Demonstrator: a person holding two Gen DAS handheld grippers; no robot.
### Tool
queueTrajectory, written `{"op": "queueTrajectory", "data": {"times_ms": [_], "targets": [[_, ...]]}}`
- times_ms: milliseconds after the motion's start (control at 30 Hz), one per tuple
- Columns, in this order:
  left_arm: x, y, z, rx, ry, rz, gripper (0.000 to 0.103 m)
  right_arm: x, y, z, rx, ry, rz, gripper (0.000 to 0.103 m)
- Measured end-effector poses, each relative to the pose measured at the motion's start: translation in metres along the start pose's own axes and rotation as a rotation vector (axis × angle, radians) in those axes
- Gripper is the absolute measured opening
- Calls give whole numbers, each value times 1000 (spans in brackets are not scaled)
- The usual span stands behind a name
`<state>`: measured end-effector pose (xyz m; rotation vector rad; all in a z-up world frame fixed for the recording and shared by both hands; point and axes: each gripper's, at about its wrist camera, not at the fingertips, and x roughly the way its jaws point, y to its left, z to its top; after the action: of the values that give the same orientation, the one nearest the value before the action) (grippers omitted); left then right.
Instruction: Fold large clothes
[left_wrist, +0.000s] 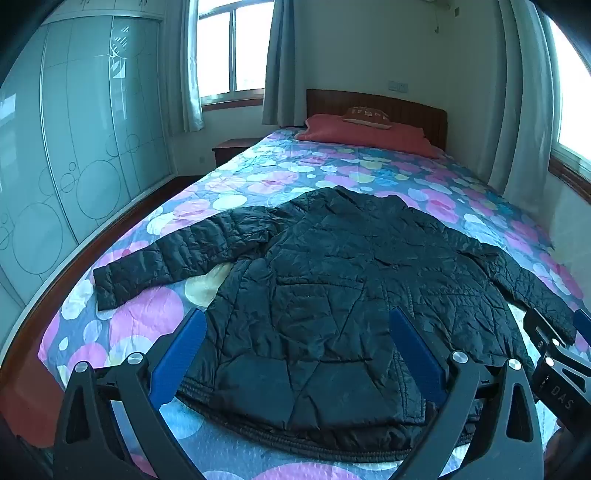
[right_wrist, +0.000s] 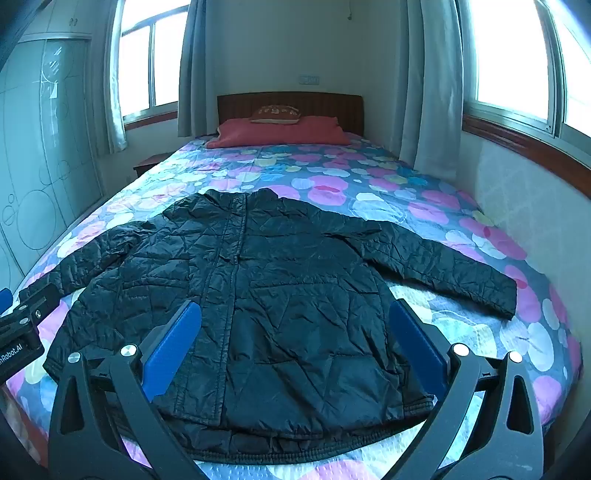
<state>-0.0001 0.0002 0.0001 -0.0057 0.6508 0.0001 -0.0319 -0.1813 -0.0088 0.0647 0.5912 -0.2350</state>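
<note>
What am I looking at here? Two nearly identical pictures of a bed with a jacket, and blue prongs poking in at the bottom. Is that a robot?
No robot arm: a person holds a two-finger gripper in each hand, and each gripper carries a wide-angle camera looking along its fingers. One picture comes from the left gripper, the other from the right gripper. The blue prongs are the finger pads; both pairs stand wide open and hold nothing. At each picture's edge you glimpse the other gripper. On the bed, with its spotted cover, a dark quilted jacket lies flat, front up, sleeves spread to both sides, hem nearest the cameras. A red pillow lies at the headboard. The jacket is not yet folded.
</note>
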Motion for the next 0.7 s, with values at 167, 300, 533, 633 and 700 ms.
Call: {"op": "queueTrajectory", "data": {"times_ms": [167, 300, 533, 633, 700], "targets": [[0, 1, 0, -2, 5, 0, 98, -1, 1, 0, -1, -3, -1, 101], [-2, -3, 1, 7, 2, 3, 98, -2, 2, 1, -2, -1, -1, 101], [-2, -3, 1, 6, 2, -2, 98, -3, 2, 1, -1, -3, 0, 101], [-2, -2, 0, 5, 0, -2, 98, -3, 2, 1, -1, -3, -1, 101], [-2, -2, 0, 4, 0, -2, 98, -3, 2, 1, -1, -3, 0, 101]]}}
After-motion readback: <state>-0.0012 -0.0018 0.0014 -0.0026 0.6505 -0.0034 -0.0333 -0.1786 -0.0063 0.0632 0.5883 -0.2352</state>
